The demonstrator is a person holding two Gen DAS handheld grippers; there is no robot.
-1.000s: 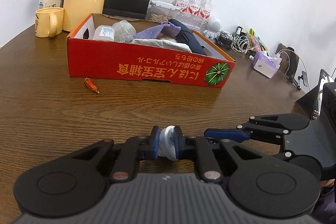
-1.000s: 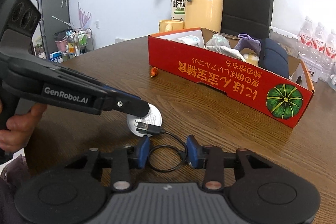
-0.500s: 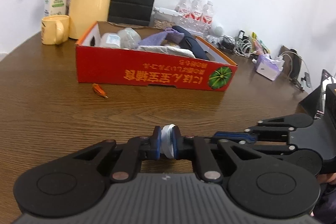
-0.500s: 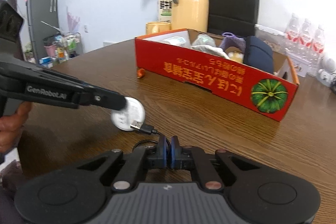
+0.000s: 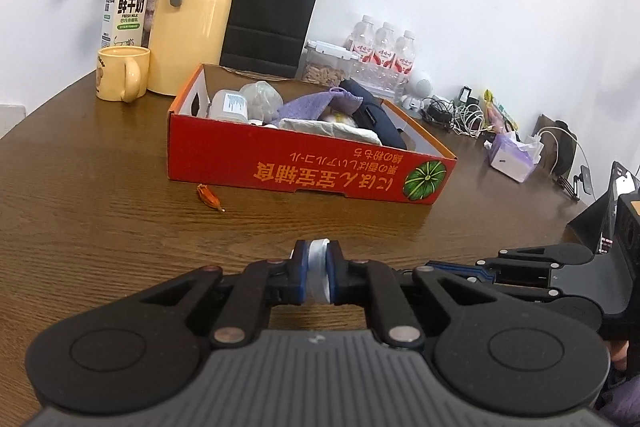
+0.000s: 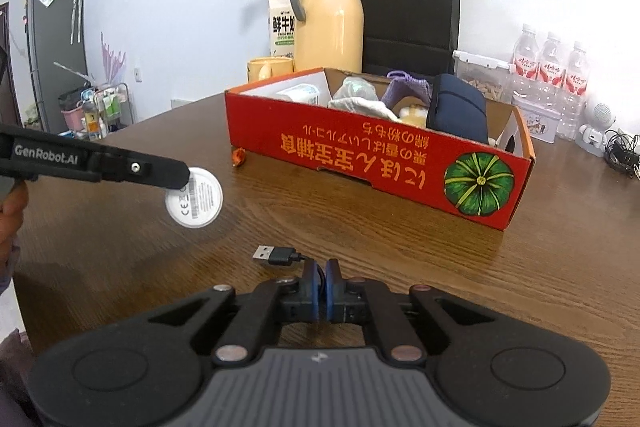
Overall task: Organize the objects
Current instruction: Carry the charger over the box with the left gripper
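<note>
Across the left wrist view, the left gripper [image 5: 317, 273] stays clamped edge-on around the white round disc [image 5: 318, 267], its blue pads [image 5: 302, 275] tighter on it than 1 second ago, above the wood-grain table [image 5: 100, 219]. Beyond sits the red cardboard box [image 5: 304, 169], printed with a green pumpkin and filled with cloth and plastic items; an orange scrap [image 5: 209, 197] lies just in front of it. From the right wrist view, the right gripper [image 6: 321, 285], earlier apart around a cable loop, is now pressed together on the thin black USB cable [image 6: 280, 255], whose metal plug has left the disc [image 6: 194, 197]. That disc, flat and glossy with a printed label, hangs at the left gripper's tip [image 6: 176, 177] above the table.
</note>
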